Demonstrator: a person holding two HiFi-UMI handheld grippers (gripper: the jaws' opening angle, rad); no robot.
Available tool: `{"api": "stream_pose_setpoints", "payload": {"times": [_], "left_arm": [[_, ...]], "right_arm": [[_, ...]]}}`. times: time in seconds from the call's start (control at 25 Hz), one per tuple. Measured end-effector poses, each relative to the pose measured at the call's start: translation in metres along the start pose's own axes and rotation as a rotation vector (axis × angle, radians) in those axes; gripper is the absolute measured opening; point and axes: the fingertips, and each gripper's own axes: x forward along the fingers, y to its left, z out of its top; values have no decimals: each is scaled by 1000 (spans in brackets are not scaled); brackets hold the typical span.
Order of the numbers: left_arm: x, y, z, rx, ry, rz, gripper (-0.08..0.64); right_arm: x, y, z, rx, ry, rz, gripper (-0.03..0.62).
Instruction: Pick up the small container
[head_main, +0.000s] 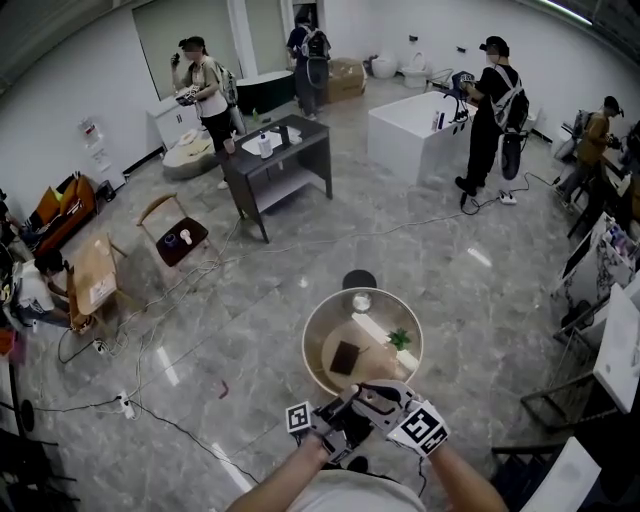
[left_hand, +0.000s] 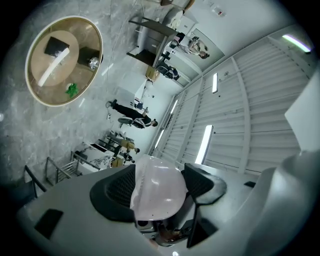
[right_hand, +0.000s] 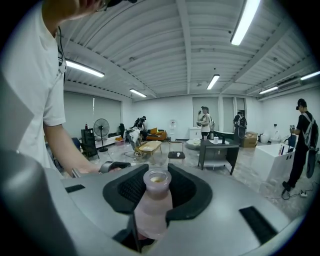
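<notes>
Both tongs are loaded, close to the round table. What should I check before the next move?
1. Right tongs gripping the bottle: ok.
2. Left tongs gripping the white cap: ok.
3. Bottle mouth uncovered: ok.
4. Cap lined up with bottle mouth: cannot tell.
5. Round table just ahead of the tongs: ok.
6. Bystanders well away: ok.

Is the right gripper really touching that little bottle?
Touching. In the right gripper view, the bottle stands between the jaws of the right gripper, and both jaws press against its sides with no gap showing.
</notes>
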Motion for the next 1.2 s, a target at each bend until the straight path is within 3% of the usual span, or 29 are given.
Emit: {"api": "stream_pose_setpoints", "payload": {"times": [0.48, 1.2], "left_arm": [[-32, -26, -56, 46, -10, -14, 318], [-81, -66, -68, 31, 60, 30, 316]], "right_arm": [[-32, 61, 21, -34, -47, 32, 133], [-11, 113, 44, -5, -69, -32, 133]]}}
